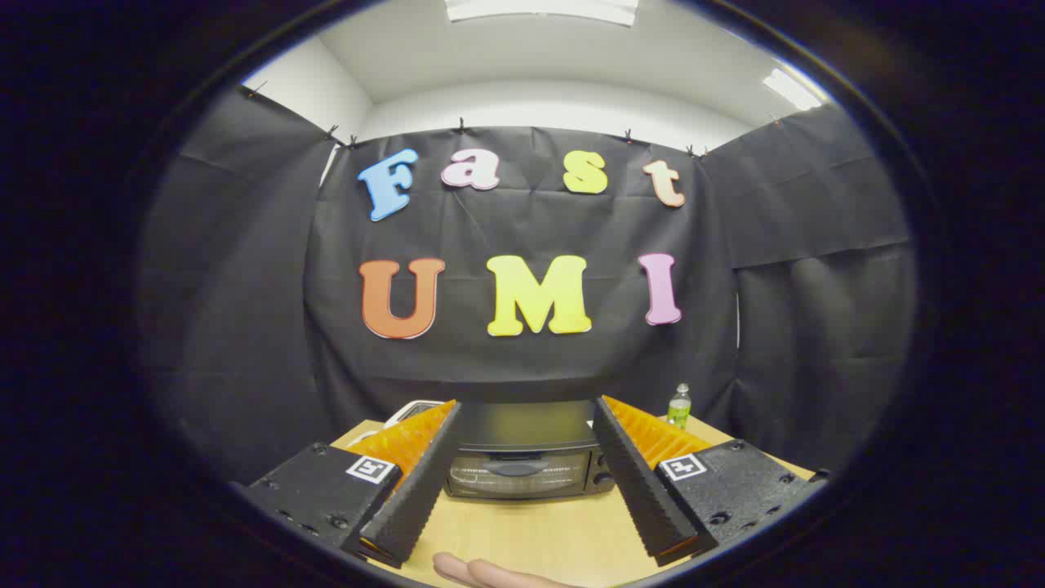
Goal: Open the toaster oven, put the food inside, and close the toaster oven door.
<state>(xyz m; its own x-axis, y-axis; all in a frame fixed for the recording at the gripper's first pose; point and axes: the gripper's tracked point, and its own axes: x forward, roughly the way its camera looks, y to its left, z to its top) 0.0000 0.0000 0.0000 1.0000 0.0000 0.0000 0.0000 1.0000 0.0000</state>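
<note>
Gripper (522, 412) jaws wide apart, holding nothing; ridged, sawtooth fingers (416, 482). Toaster oven (522, 457), dark boxy metal, glass door shut, sits beyond and between fingers on pale wood-grain table (531, 539). Small clear bottle (678, 406) right of oven. Hand (482, 572) resting at near table edge.
</note>
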